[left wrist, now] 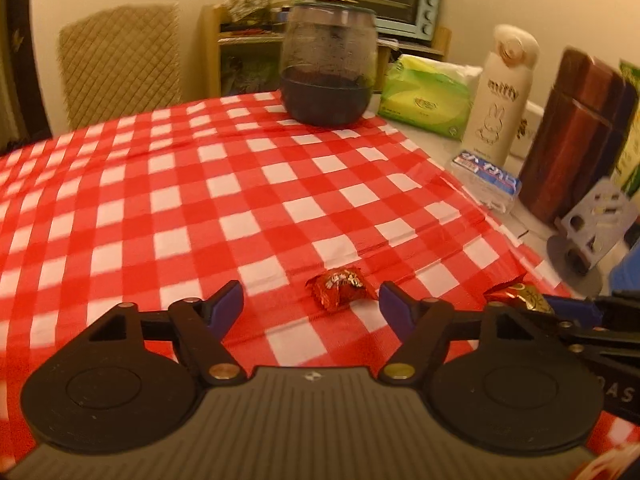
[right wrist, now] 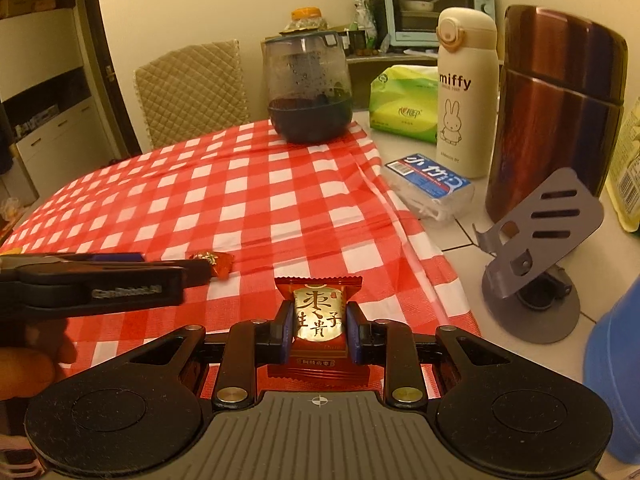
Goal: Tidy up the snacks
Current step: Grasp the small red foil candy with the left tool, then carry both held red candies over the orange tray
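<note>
Landmark: the red and white checked tablecloth (left wrist: 224, 184), which covers most of the table.
Left gripper (left wrist: 311, 305): it hangs low over the near part of the tablecloth, its jaws standing apart with nothing pressed between them.
Small red candy (left wrist: 340, 286): it lies on the tablecloth just beyond the left gripper's blue fingertips (left wrist: 228, 304), in line with the gap but not touched by them.
Right gripper (right wrist: 318, 330): its jaws are narrow and clamp the red and gold snack packet (right wrist: 318, 316) by both side edges.
Snack packet, place: it is held above the near right part of the tablecloth, its face with golden characters turned to the camera; in the left wrist view it shows beside the left gripper's right finger.
Glass teapot (left wrist: 328, 64): it stands on the far edge of the tablecloth, with dark liquid in its lower part.
Beyond the right edge of the tablecloth: a green tissue pack (right wrist: 404, 104), a cream miffy bottle (right wrist: 466, 92), a blue and white packet (right wrist: 430, 182), a dark brown steel flask (right wrist: 556, 108) and a grey phone stand (right wrist: 536, 240), all on the bare white table.
Behind the tablecloth: a quilted beige chair back (left wrist: 120, 64).
</note>
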Demonstrator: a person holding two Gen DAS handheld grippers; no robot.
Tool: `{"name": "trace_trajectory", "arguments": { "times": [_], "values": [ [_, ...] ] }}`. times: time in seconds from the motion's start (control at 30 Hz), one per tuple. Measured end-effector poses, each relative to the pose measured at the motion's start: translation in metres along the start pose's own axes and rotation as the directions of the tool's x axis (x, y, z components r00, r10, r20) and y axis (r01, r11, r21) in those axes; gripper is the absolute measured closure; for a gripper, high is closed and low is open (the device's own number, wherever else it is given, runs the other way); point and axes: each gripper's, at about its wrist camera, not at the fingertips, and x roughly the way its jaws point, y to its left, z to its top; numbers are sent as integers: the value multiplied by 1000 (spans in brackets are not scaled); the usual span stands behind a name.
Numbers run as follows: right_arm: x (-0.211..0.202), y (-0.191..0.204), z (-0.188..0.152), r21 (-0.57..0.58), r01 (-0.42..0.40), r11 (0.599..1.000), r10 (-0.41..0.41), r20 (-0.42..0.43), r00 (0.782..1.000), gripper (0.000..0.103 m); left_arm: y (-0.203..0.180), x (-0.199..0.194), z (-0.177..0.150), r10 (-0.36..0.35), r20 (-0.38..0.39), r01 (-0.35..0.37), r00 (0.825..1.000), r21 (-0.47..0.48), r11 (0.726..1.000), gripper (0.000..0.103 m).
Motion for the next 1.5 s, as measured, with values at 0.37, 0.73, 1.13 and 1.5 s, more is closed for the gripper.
{"name": "trace_trajectory", "arguments": {
  "times": [0.37,0.73,1.13,1.5],
  "values": [
    [11,1,-3,23,-4,1000,4,-5,1000,76,-9,20,0,-76,-2,76,997,141,987,55],
    [8,3,-3,39,2,999,-2,-3,1000,76,-10,1,-6,-83,-18,84,996,94,992,81],
    [-30,24,-3,51,-18,999,20,-25,999,76,-6,-62,-21,-47,-34,47,998,-8,999,81],
    [-88,57,-17,28,-21,999,23,-64,998,76,1,-149,-38,-21,-29,20,999,-58,998,81]
  ]
}}
